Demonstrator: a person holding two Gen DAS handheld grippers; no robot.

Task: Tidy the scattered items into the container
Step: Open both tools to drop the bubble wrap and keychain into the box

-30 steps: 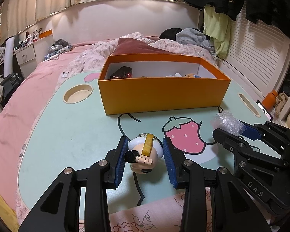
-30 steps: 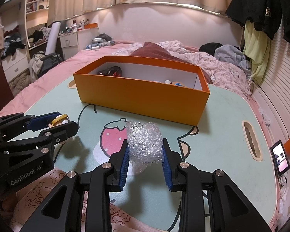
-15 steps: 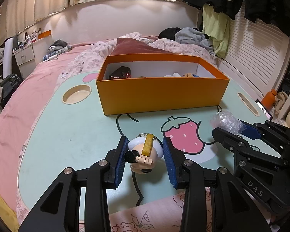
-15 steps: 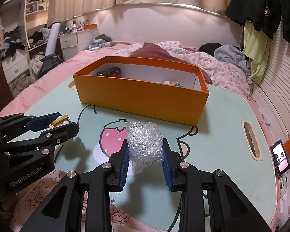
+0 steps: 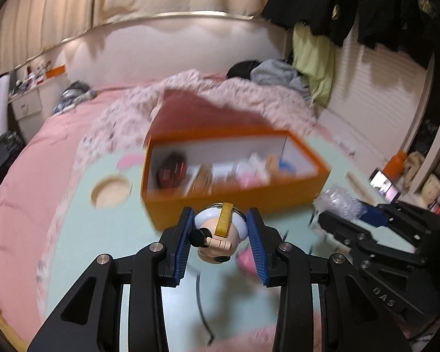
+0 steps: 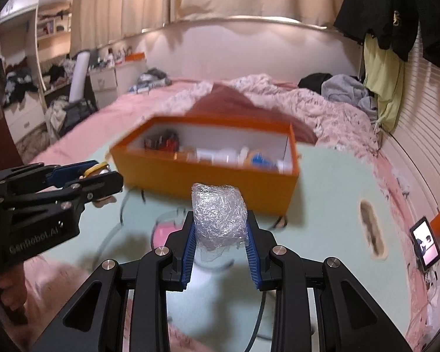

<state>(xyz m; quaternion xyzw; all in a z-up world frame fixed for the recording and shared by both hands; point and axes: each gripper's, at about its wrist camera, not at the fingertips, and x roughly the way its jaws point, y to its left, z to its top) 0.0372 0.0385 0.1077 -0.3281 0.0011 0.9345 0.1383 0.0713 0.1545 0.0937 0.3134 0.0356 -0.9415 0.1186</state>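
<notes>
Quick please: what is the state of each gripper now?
Left gripper: closed on the toy head.
Right gripper: closed on the plastic wad.

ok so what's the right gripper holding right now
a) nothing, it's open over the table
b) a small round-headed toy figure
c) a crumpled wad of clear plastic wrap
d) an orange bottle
c: in the right wrist view the right gripper has its blue pads pressed against both sides of a crumpled wad of clear plastic wrap; the toy figure sits in the left gripper instead, short of the orange box.
</notes>
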